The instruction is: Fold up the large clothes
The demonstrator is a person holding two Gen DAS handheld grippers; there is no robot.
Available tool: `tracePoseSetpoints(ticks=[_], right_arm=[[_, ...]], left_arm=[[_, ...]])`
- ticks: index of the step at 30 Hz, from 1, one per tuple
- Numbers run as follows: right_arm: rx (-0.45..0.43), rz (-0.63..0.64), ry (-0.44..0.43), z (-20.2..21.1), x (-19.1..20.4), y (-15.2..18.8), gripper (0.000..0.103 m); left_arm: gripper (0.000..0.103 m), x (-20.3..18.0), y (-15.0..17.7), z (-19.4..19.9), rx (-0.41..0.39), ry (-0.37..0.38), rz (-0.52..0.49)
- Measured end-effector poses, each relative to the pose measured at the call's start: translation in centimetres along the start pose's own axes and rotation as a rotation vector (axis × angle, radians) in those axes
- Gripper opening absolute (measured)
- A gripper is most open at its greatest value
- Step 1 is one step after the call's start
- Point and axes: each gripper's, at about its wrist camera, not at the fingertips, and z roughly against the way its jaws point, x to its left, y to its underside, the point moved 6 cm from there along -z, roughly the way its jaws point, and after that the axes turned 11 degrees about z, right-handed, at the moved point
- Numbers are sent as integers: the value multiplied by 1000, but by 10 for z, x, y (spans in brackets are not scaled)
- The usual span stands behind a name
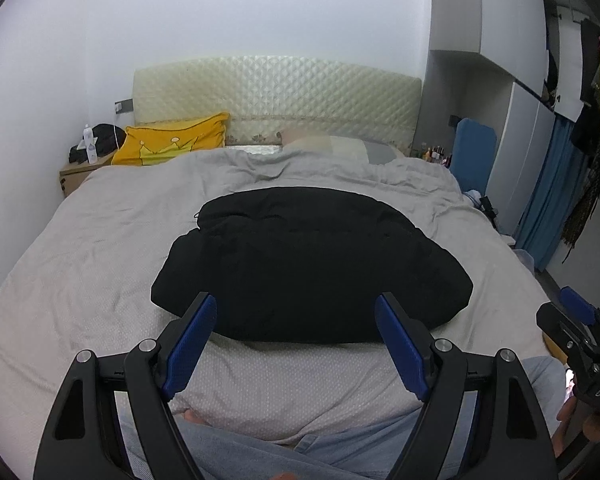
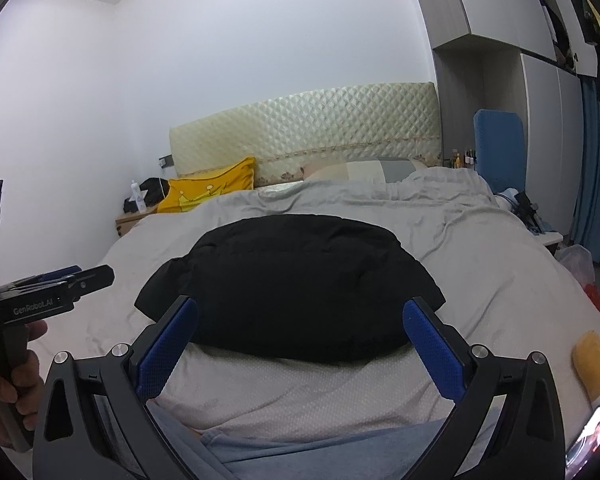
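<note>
Both wrist views are evenly and softly lit by a cool, bluish-white room light; its source cannot be seen. The white wall is the brightest area without harsh glare. The black garment reads as a nearly featureless dark mass, its folds lost. Shadows on the grey bed cover are faint. Fisheye bending curves the wardrobe, and black vignetting fills the corners. Focus is fairly sharp throughout.
</note>
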Motion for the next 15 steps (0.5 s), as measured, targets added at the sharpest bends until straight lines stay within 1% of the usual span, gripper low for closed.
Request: tracePoseSetpoints(ticks=[15], right_arm=[[9,10,-5,-2,3,-2,103]], left_arm=[[82,6,-2,5,-9,-10,6]])
